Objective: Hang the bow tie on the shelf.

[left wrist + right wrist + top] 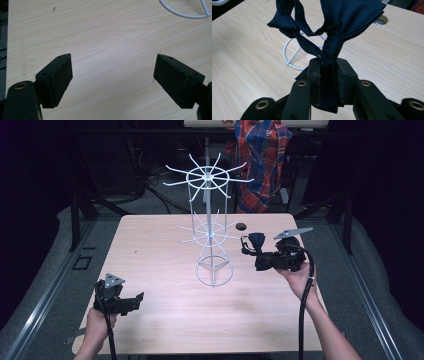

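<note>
- Navy cloth bow is pinched between the pressed-together jaws of the right gripper, held above the tabletop just beside the white wire rack.
- Left gripper rests near the tabletop's front left edge, jaws spread wide, nothing between them.

Dark cloth top cut off; lower end hidden between jaws.

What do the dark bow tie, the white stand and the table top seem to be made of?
Bow tie: navy woven fabric, matte, with soft folds.
Stand: probably white-coated metal wire, thin, rigid and smooth.
Table top: pale wood or wood-look laminate, showing grain lines and a slight sheen.
</note>
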